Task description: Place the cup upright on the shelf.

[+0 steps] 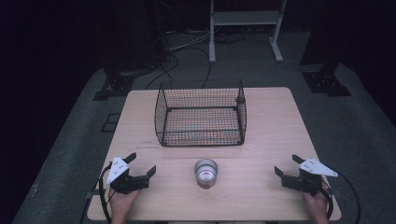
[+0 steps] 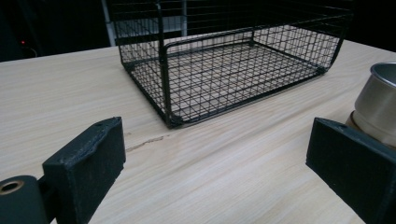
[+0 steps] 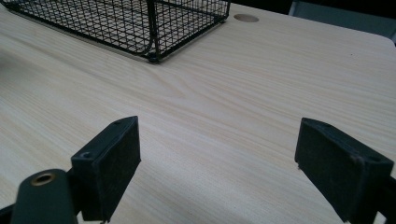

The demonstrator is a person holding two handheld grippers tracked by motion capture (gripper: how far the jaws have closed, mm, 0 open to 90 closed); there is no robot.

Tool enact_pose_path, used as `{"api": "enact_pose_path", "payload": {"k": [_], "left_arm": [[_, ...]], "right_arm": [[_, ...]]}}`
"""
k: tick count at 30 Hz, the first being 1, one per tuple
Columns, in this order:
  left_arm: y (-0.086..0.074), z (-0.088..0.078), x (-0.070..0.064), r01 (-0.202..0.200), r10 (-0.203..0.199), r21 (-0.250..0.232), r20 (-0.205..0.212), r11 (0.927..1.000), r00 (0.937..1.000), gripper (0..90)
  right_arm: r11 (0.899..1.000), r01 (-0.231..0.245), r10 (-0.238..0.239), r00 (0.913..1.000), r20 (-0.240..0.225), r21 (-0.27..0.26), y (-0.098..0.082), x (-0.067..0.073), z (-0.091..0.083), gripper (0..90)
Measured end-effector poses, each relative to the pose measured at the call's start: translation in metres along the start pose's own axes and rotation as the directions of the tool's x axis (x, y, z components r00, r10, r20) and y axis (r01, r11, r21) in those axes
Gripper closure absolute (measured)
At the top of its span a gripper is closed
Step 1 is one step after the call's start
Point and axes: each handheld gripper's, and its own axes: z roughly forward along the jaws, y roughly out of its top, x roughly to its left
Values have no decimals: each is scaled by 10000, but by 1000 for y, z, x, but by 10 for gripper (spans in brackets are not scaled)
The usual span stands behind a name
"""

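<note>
A small shiny metal cup (image 1: 206,173) stands upright near the table's front edge, between my two grippers. Behind it sits a black wire basket (image 1: 201,113), with nothing inside. My left gripper (image 1: 141,164) rests at the front left, open, nothing between its jaws. In the left gripper view (image 2: 215,158) the cup (image 2: 379,105) shows at the right edge and the basket (image 2: 224,70) lies ahead. At the front right my right gripper (image 1: 286,165) is open too, over bare wood (image 3: 219,161). A corner of the basket (image 3: 140,23) shows at the top left of the right gripper view.
The light wooden table (image 1: 271,126) has bare room on both sides of the basket. A round hole (image 3: 246,18) marks the tabletop in the right gripper view. Beyond the table are grey floor, cables (image 1: 187,51) and a white frame (image 1: 245,28).
</note>
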Motion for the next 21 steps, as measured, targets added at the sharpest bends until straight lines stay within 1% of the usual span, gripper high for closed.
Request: {"api": "enact_pose_path", "payload": {"k": [1,2,11,17,21], "left_arm": [[0,0,0,0,0,0,0,10000,10000,31],[1,1,-2,-24,25,-7,124,10000,9999,30],[5,4,-8,-159,163,-81,427,9998,9990,24],[11,7,-12,-189,203,-173,790,9997,9967,24],[14,9,-16,-348,358,-122,987,9993,9945,21]], "right_arm": [[10000,0,0,10000,0,0,0,0,0,135],[10000,13,-13,10000,4,-2,0,0,0,135],[10000,32,-32,10000,9,2,0,0,0,136],[10000,73,-73,10000,26,21,0,1,0,135],[10000,81,-81,10000,13,20,0,1,0,135]]}}
